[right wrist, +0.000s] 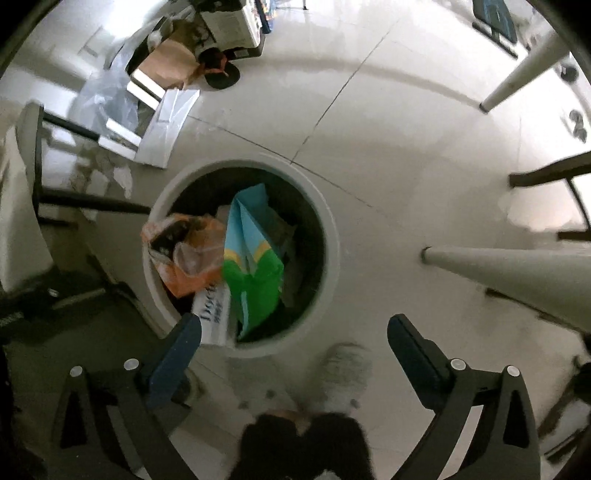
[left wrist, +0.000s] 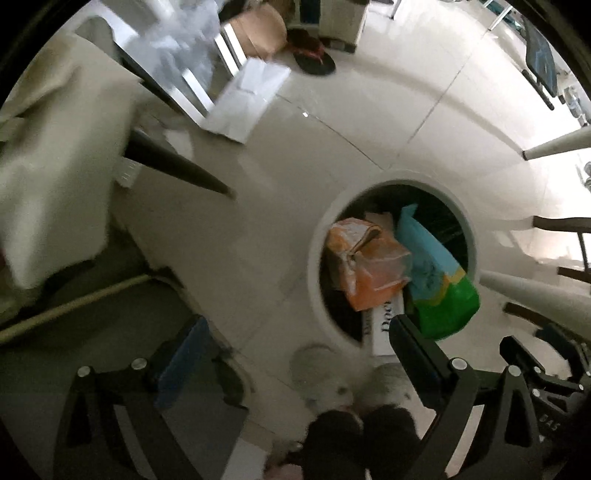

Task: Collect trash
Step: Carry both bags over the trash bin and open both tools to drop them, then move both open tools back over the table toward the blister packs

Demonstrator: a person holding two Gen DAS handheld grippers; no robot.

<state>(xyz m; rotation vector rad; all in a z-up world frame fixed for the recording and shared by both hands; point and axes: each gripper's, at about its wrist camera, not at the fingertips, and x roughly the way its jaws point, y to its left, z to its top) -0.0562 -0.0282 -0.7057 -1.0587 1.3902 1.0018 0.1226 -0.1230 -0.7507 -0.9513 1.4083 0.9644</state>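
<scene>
both grippers point down at the floor, and each one has its fingers spread wide with nothing between them. the left gripper (left wrist: 299, 347) hangs over the pale tiled floor (left wrist: 369, 110), and its right finger (left wrist: 413, 347) comes over the near edge of the white round bin (left wrist: 317, 266). the right gripper (right wrist: 295, 341) hangs just near the same bin (right wrist: 332, 236), with its left finger (right wrist: 177, 347) over the near rim.

the trash lies inside the bin. an orange plastic bag (right wrist: 184, 251), crumpled and partly clear, sits on the left side and reaches over the rim. beside it, touching, stands a blue and green bag (right wrist: 255, 258) in the middle. under them, at the near side, a white box with dark letters (right wrist: 214, 314) shows partly.

below the grippers, the person's dark trouser legs (right wrist: 303, 443) and a pale slipper (right wrist: 347, 373) are seen. on the right, white table legs (right wrist: 517, 273) stand on the floor. far left, a flat white carton (left wrist: 247, 99) lies on the tiles, near a brown cardboard box (left wrist: 258, 29).
</scene>
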